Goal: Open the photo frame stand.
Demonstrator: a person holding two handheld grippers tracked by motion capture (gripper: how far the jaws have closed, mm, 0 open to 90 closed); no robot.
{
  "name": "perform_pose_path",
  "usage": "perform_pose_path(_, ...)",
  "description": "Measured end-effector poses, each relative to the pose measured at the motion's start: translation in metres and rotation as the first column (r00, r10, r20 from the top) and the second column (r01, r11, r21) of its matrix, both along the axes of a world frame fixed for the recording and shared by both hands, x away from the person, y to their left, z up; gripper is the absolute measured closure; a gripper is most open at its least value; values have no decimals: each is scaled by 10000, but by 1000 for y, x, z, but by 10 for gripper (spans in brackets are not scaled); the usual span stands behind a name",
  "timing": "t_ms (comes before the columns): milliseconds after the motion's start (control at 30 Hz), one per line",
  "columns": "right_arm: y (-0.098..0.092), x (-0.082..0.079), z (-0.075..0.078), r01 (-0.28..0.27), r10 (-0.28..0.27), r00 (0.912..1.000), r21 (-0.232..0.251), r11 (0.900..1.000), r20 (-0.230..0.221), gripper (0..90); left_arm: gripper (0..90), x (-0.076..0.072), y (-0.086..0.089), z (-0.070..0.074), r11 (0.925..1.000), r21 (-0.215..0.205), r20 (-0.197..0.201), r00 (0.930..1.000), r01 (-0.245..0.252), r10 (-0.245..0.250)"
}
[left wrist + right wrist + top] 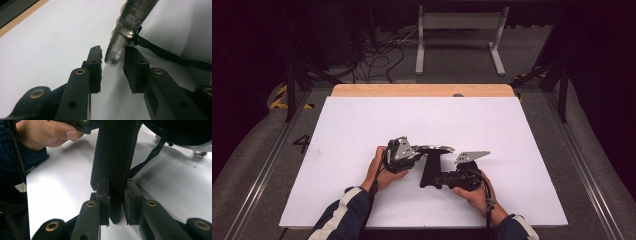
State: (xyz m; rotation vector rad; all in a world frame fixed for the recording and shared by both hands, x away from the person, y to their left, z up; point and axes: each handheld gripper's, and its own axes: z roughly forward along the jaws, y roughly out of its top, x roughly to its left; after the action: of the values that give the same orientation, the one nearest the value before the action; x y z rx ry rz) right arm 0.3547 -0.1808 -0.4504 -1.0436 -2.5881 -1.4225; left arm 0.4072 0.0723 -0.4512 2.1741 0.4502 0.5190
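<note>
A dark pan with a metal rim [435, 148] stands lifted and tilted over the white sheet, its black handle [430, 170] pointing toward me. My right gripper [442, 180] is shut on that handle [112, 157], which runs up between its jaws [117, 187]. My left gripper [412, 155] is at the pan's left rim. Its jaws [112, 58] are open, and the worn metal rim edge [125, 25] comes down just beyond the gap, touching neither pad. A black strap [170, 56] hangs from the pan.
A white sheet [362, 125] covers the table, with a wooden strip [422, 90] along the far edge. Beyond it are a white frame [459, 22] and loose cables [377, 55] on the floor. The person's left hand [47, 132] is close to the handle.
</note>
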Motion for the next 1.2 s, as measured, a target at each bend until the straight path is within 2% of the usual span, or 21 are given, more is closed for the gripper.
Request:
perform_pose_path(133, 0, -1, 1, 11, -10, 10000, -96, 10000, 93, 768, 654, 0, 3, 1, 9999, -68, -13, 9999, -101, 101)
perform_pose_path(267, 1, -5, 3, 147, -122, 9983, -422, 9990, 574, 771, 603, 0, 9, 4, 9997, -27, -37, 9997, -243, 243)
perform_pose_path(333, 1, -6, 4, 169, -133, 9975, -514, 9985, 698, 777, 591, 0, 15, 5, 9996, -182, -125, 9997, -210, 208)
perform_pose_path(467, -3, -7, 7, 254, -218, 9962, -421, 9988, 837, 799, 571, -2, 19, 8, 9998, -128, -53, 9999, -139, 138)
perform_pose_path(533, -7, -7, 11, 332, -298, 9950, -344, 9989, 957, 808, 543, -5, 21, 11, 9998, 162, 115, 9999, -71, 69)
perform_pose_path(700, -12, -10, 15, 440, -400, 9930, -336, 9985, 1111, 848, 537, -10, 30, 17, 9998, 135, 179, 9998, 116, -118)
perform_pose_path(833, -17, -16, 24, 615, -544, 9861, -412, 9973, 1569, 861, 534, -17, 42, 22, 9992, 58, 142, 9991, 399, -400)
perform_pose_path(1000, -18, -22, 31, 721, -594, 9749, -516, 9961, 2145, 868, 469, -25, 55, 24, 9989, 55, -26, 9989, 471, -471)
perform_pose_path(1133, -18, -26, 37, 829, -670, 9654, -528, 9952, 2520, 890, 425, -34, 69, 20, 9988, -119, -409, 9980, 471, -476)
perform_pose_path(1200, -15, -28, 38, 864, -668, 9617, -627, 9943, 2658, 897, 407, -39, 80, 18, 9981, -458, -672, 9968, 413, -443)
